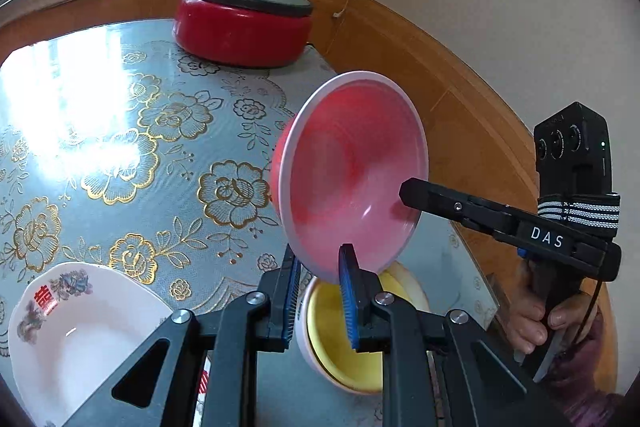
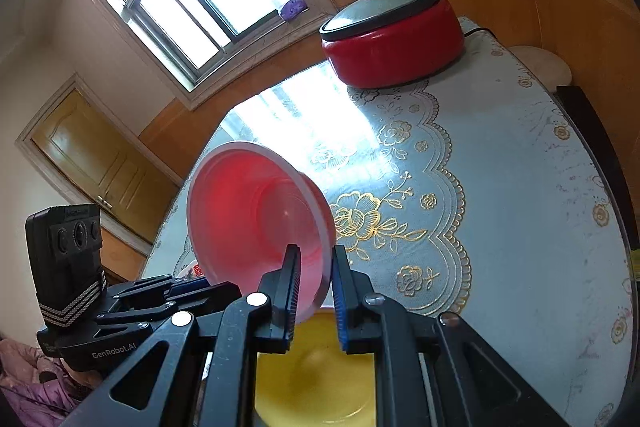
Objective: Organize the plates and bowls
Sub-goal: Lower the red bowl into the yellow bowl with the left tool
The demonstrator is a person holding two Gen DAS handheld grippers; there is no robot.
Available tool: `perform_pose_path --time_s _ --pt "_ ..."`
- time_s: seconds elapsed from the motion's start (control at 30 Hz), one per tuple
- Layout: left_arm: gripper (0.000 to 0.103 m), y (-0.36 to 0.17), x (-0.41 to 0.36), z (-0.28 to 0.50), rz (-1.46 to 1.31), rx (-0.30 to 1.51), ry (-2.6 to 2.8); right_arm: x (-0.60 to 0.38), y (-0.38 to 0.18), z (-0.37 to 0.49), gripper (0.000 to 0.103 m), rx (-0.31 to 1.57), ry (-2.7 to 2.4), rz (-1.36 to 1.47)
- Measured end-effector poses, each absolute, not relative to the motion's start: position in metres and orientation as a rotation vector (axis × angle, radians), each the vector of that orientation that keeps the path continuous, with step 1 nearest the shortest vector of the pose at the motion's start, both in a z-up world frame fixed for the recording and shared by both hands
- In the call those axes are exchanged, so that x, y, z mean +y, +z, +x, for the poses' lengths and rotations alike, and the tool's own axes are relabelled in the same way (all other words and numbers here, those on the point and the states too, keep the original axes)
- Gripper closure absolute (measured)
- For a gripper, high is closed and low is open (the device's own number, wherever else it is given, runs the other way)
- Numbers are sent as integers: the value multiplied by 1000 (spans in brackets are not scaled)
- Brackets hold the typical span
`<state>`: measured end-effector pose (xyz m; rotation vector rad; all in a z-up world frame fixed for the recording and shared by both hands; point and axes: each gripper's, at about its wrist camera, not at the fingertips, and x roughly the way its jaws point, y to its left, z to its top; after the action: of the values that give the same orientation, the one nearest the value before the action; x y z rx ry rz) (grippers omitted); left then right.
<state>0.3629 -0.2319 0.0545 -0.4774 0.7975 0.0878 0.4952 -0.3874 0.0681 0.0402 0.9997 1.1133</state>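
Gripping one tilted red bowl point(image 1: 352, 171), both jaws hold it above a yellow bowl point(image 1: 340, 351).

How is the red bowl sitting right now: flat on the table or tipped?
Tipped. The red bowl hangs on edge above the yellow bowl, its rim pinched by both claws, opening sideways.

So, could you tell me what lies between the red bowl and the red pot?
Only bare floral tablecloth between red bowl and red pot, in the right wrist view.
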Motion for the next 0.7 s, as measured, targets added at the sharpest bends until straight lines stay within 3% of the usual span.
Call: perform_pose_path --time_s 0.7 --pt "84 33 -262 328 -542 915 -96 -439 41 456 86 1173 1008 42"
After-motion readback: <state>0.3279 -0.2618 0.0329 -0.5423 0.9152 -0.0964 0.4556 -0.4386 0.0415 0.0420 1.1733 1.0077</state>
